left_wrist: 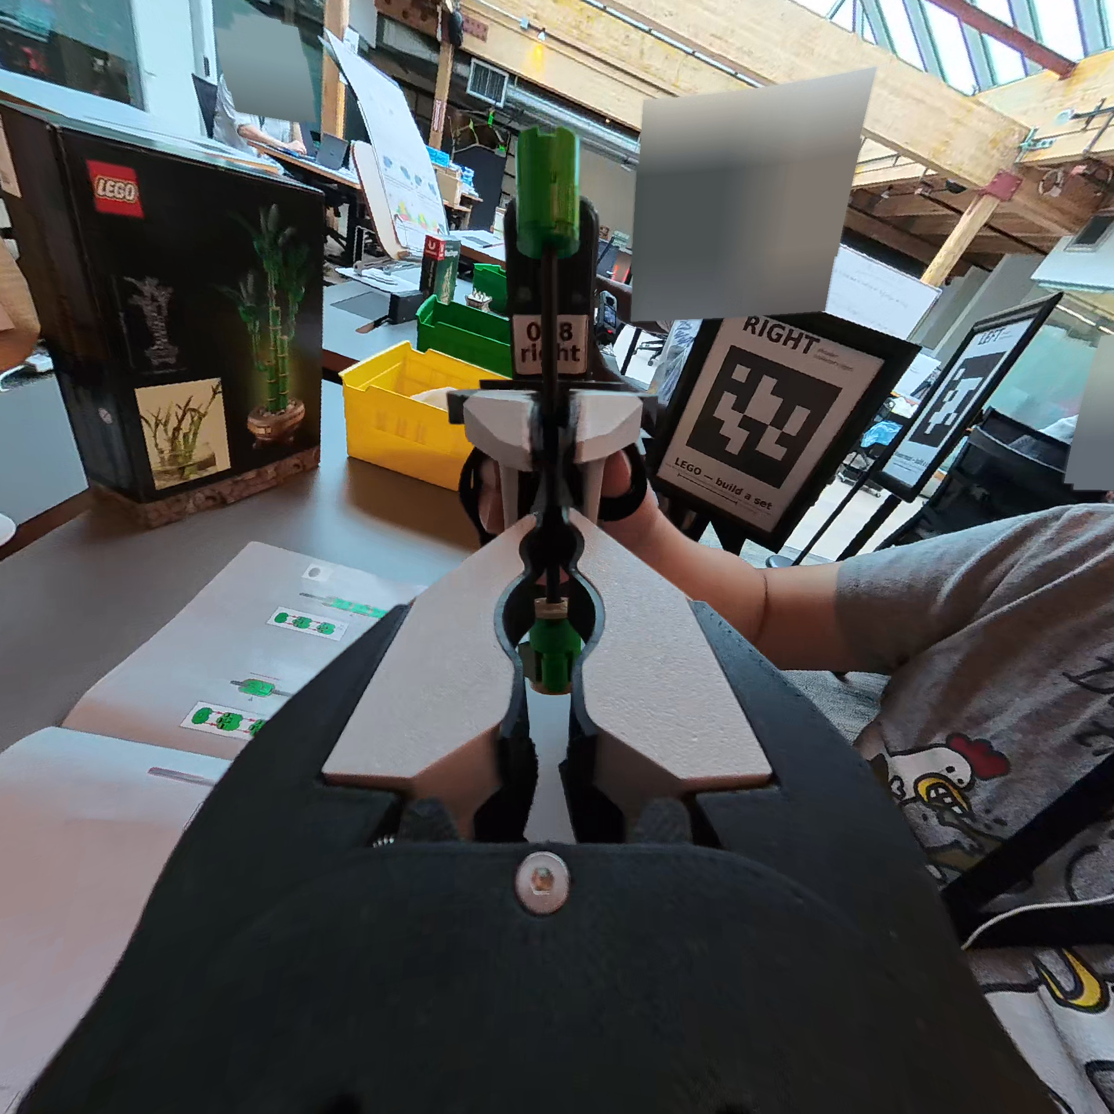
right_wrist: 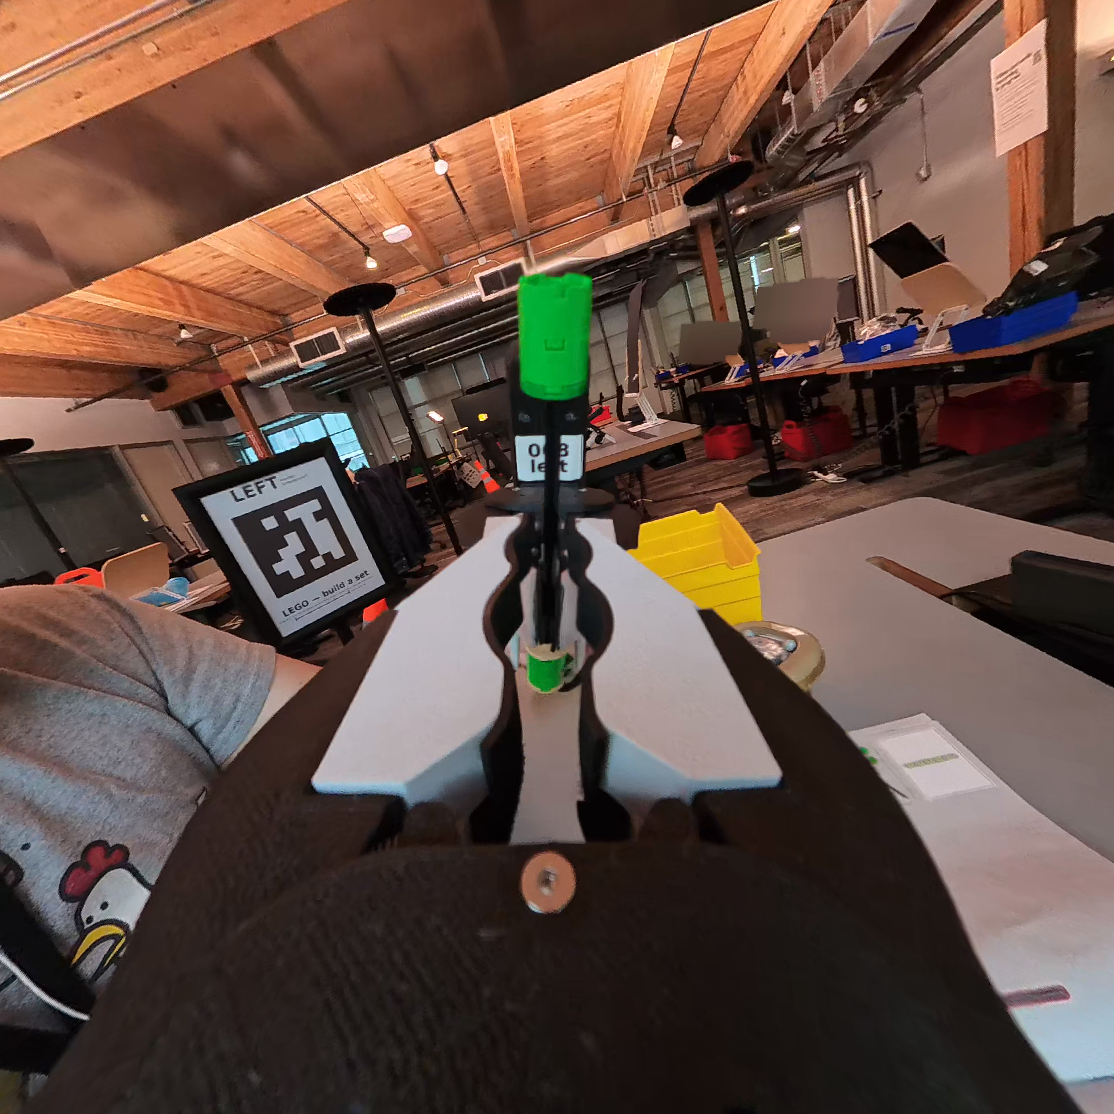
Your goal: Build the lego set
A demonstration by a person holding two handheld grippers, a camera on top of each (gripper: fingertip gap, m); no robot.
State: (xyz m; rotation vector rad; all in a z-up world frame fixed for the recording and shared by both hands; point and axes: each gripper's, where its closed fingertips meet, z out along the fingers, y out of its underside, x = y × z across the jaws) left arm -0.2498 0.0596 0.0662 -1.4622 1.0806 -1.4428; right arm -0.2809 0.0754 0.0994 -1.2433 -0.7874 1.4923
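Observation:
A thin black rod (left_wrist: pixel 550 301) stands upright between my two grippers, which meet tip to tip. It carries a tall green cylinder (left_wrist: pixel 547 193) at its top and a small green piece (left_wrist: pixel 551 660) with a tan ring near its bottom. My left gripper (left_wrist: pixel 550 530) is shut on the rod. The right gripper (left_wrist: pixel 550 458) faces it from the far side. In the right wrist view my right gripper (right_wrist: pixel 545 530) is shut on the same rod (right_wrist: pixel 550 434), below the green cylinder (right_wrist: pixel 553 343) and above the small green piece (right_wrist: pixel 545 672).
A Lego box (left_wrist: pixel 193 325) stands at the back left of the grey table (left_wrist: pixel 181 560). Behind the grippers are a yellow bin (left_wrist: pixel 398 416) and a green bin (left_wrist: pixel 461 331). An open instruction booklet (left_wrist: pixel 241 651) lies on the table. Framed marker boards (left_wrist: pixel 765 416) stand off the edge. A person's arm (left_wrist: pixel 723 591) is at the right. Only a small space, under 4 cm, lies between the two pairs of fingers.

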